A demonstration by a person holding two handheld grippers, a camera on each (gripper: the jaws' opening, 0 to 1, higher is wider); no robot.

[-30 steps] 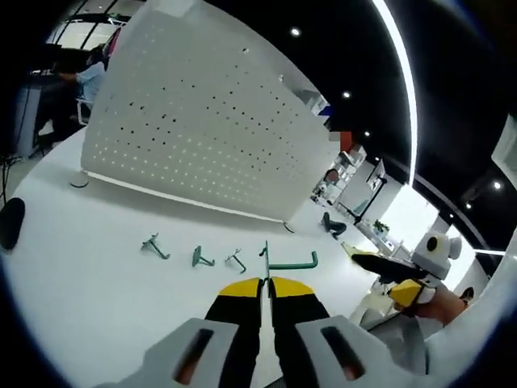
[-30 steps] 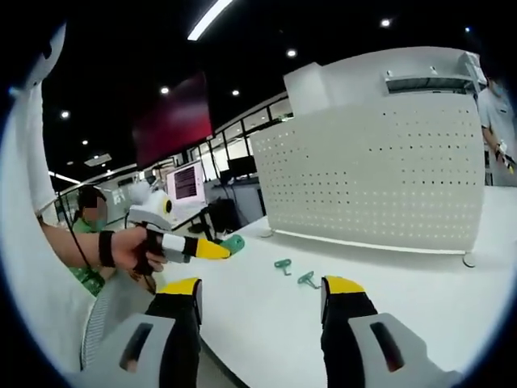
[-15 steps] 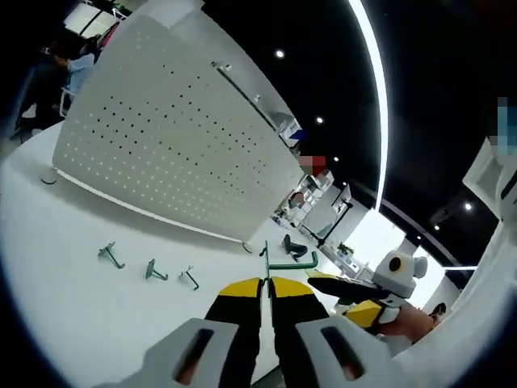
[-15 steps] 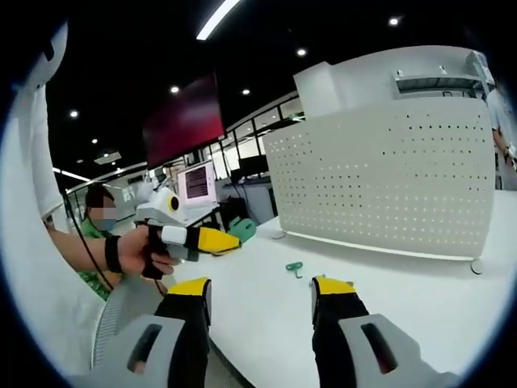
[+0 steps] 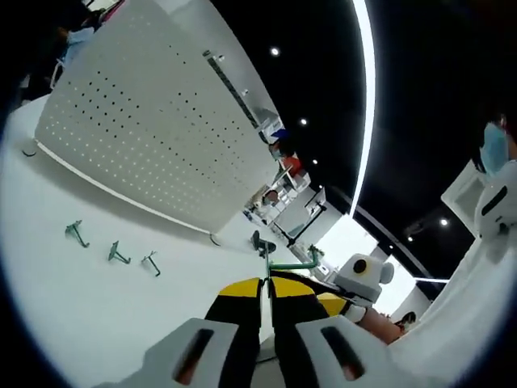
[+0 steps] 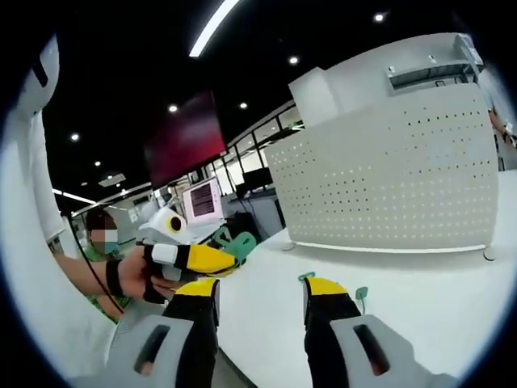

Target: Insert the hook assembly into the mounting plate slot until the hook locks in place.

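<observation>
My left gripper (image 5: 267,283) is shut on a green metal hook (image 5: 289,263), held above the white table (image 5: 97,315). The hook's upright bar and side arm stick out past the yellow tips. The white perforated mounting plate (image 5: 153,133) stands upright on the table, far ahead and to the left. In the right gripper view the same plate (image 6: 396,182) stands ahead on the right, and the left gripper (image 6: 198,259) comes in from the left with the green hook (image 6: 239,245) at its tip. My right gripper (image 6: 260,293) is open and holds nothing.
Three spare green hooks (image 5: 118,254) lie in a row on the table before the plate; two of them (image 6: 360,295) show beside my right jaws. A person's hand (image 6: 133,275) holds the left gripper. The right gripper (image 5: 351,283) shows low right. Office desks and screens lie behind.
Both cameras have swung. The held hook stays clamped in the left jaws. The right jaws stand slightly closer together than before, and the left gripper has come nearer to them.
</observation>
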